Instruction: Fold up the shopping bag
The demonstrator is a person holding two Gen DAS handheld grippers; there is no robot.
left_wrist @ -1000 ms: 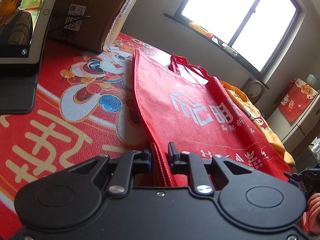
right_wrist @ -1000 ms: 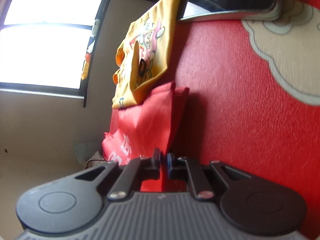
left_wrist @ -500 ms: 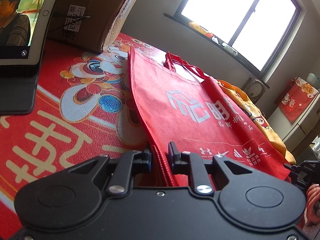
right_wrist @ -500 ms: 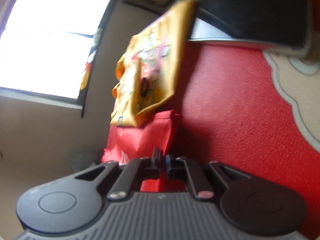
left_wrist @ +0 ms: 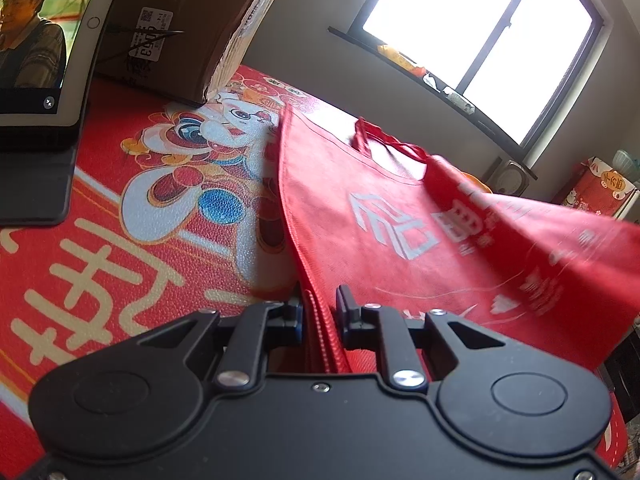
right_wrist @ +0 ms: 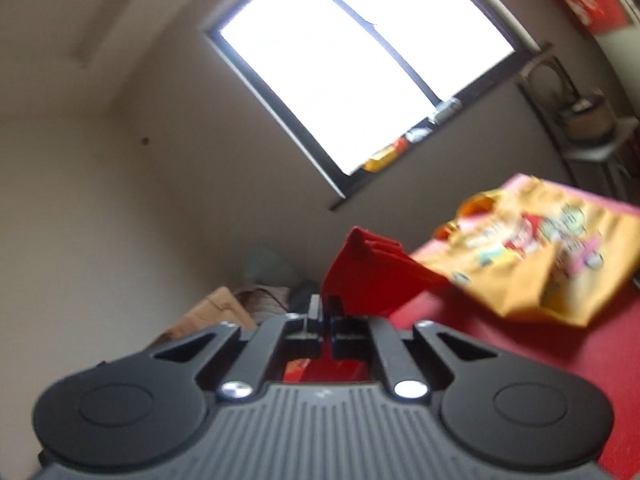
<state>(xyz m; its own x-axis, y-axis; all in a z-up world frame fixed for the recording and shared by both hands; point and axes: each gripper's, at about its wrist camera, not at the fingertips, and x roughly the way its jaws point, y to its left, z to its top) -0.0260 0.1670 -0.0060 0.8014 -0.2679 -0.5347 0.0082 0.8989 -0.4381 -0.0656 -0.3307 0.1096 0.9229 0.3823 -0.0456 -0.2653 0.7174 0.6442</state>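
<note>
Bag: my red shopping bag (left_wrist: 384, 240) lies on the red desk (left_wrist: 100, 280), its right side lifted off it
Left gripper (left_wrist: 319, 314): narrow, pinching the bag's near edge
Right gripper (right_wrist: 325, 312): clamped tight on a bag corner, held in the air
Risk: I judge the thin fabric could slip from either gripper, spoiling the fold
Risk: the raised side may drag the yellow bag (right_wrist: 532, 256)
Count: one red bag, one yellow bag, one tablet (left_wrist: 40, 40), one cardboard box (left_wrist: 180, 28)

I see open mat (left_wrist: 120, 264) near left; tablet (left_wrist: 44, 40) and cardboard box (left_wrist: 192, 28) block far left.
</note>
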